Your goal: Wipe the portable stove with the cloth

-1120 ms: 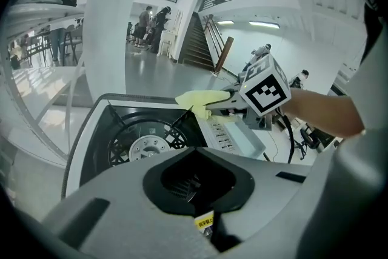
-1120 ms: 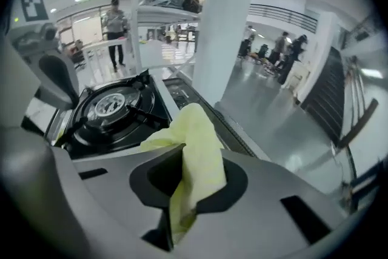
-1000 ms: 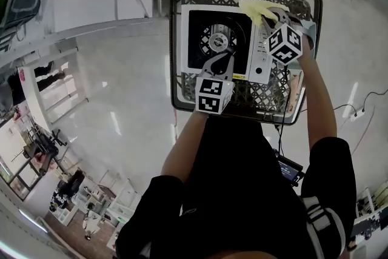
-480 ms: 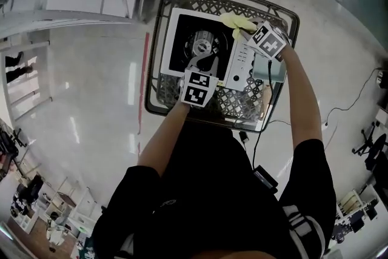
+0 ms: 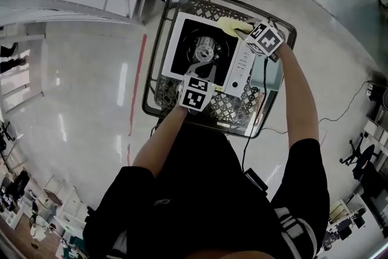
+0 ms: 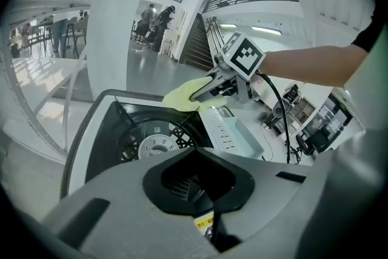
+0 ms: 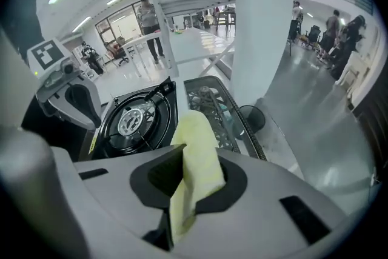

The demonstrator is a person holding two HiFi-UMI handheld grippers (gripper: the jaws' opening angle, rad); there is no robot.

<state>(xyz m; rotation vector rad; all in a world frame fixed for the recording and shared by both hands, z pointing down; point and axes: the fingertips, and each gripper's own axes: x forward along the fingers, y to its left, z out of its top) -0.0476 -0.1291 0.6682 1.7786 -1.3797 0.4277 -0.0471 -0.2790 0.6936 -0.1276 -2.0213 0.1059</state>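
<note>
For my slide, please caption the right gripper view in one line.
Right gripper shut on a yellow cloth at the corner of a black-topped white portable stove in a metal mesh basket.

the portable stove [image 5: 177, 45] is a flat white box with a black top and a round silver burner [image 5: 204, 48] in the middle, lying level on top of a wire basket [image 5: 242, 112]. the cloth [image 5: 229, 25] is pale yellow and crumpled, pinched in the right gripper [image 5: 245, 31], and rests on the stove's far corner.

light: bright, overhead | floor [image 5: 91, 94] glare | edges: fisheye-warped
</note>
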